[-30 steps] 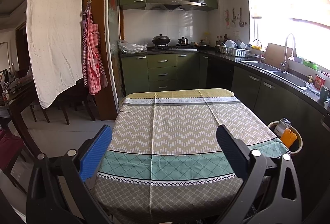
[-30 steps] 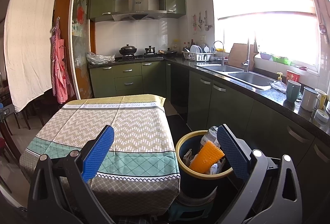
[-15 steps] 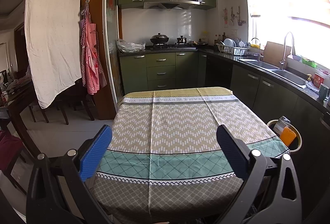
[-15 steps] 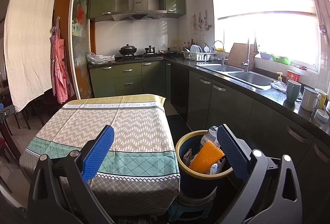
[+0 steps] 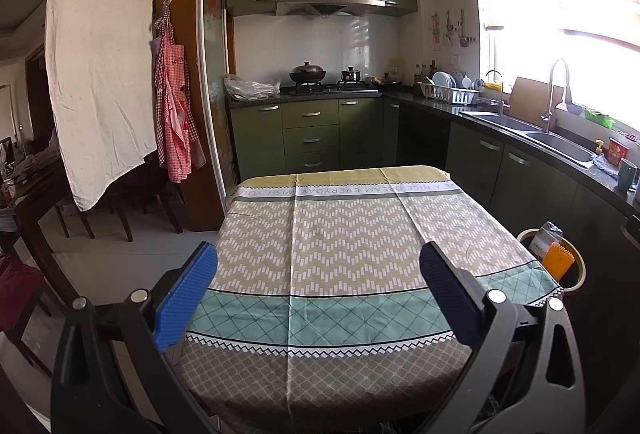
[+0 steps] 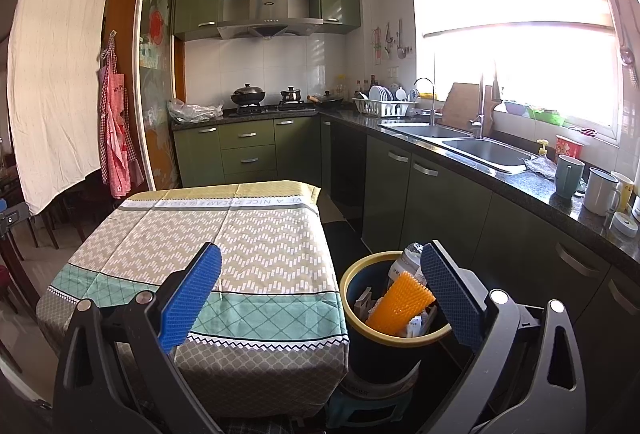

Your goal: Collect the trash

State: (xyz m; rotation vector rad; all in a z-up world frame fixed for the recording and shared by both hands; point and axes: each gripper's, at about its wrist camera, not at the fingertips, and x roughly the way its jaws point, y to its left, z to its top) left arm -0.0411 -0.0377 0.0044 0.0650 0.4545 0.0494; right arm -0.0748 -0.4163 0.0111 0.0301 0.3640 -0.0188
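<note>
Each hand-held gripper (image 5: 318, 282) (image 6: 320, 282) gapes wide, empty.

both wrist views face the stove wall from the worktop's (image 5: 344, 242) near end; right view sits further right, near the bin (image 6: 390, 314); both share worktop and bin.

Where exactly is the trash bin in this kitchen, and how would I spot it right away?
Find the table with the zigzag-patterned cloth in the middle of the kitchen. The bin stands on the floor at its near right corner, between the table and the green sink cabinets. It is dark with a yellow rim, and an orange spiky piece pokes out.
</note>
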